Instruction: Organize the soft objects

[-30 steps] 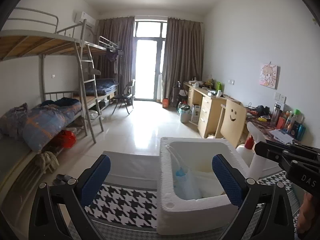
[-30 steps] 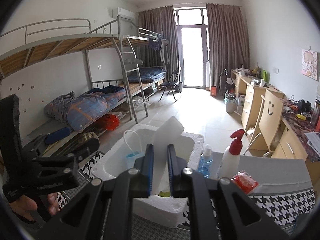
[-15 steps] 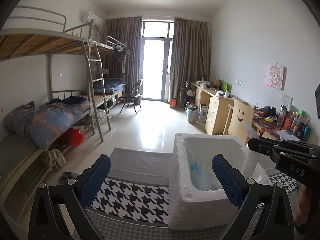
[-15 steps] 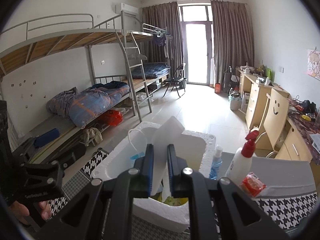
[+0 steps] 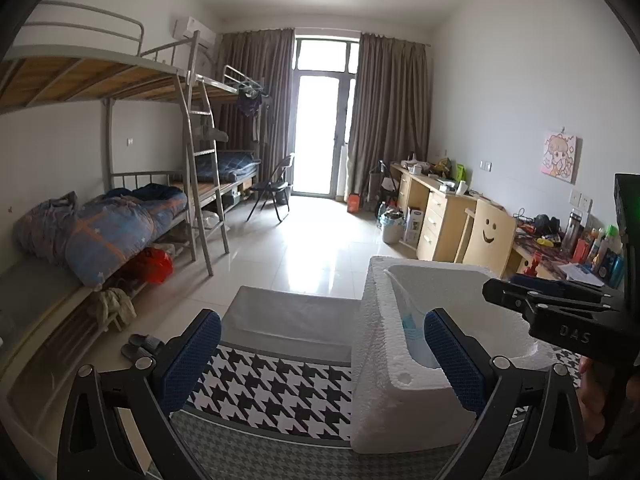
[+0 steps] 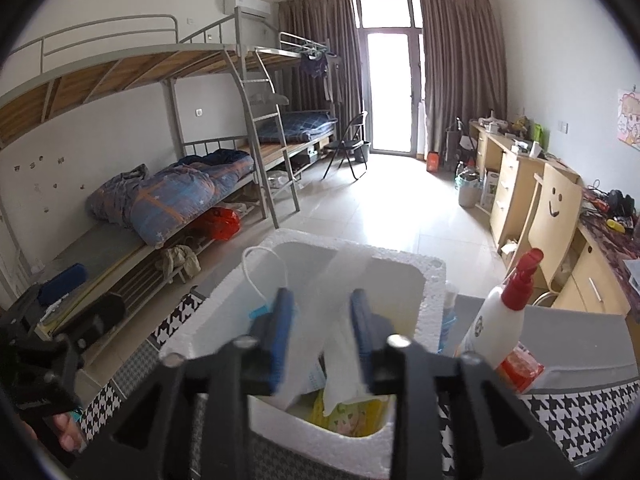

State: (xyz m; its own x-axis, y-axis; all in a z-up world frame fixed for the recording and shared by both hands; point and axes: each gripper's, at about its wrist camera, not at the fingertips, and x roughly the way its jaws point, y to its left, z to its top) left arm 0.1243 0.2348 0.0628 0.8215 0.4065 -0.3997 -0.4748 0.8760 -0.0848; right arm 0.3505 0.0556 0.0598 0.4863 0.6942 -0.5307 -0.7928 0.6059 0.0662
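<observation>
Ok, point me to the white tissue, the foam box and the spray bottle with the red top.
white tissue (image 6: 340, 320), right wrist view, on its middle fold between the opening jaws.
foam box (image 6: 432, 300), right wrist view, on its right wall.
spray bottle (image 6: 496, 320), right wrist view, on its white body.

The foam box (image 6: 430, 280) stands open at the top, though a white tissue (image 6: 344, 320) between the opening jaws of the right tool (image 6: 320, 332) and a face mask (image 6: 264, 276) at its left wall crowd the inside. Right of the box, a spray bottle (image 6: 500, 320) and a red packet (image 6: 520, 368) block that side. Left of it, the houndstooth desk (image 5: 272, 392) lies bare before the wide-spread left tool (image 5: 320, 360).
</observation>
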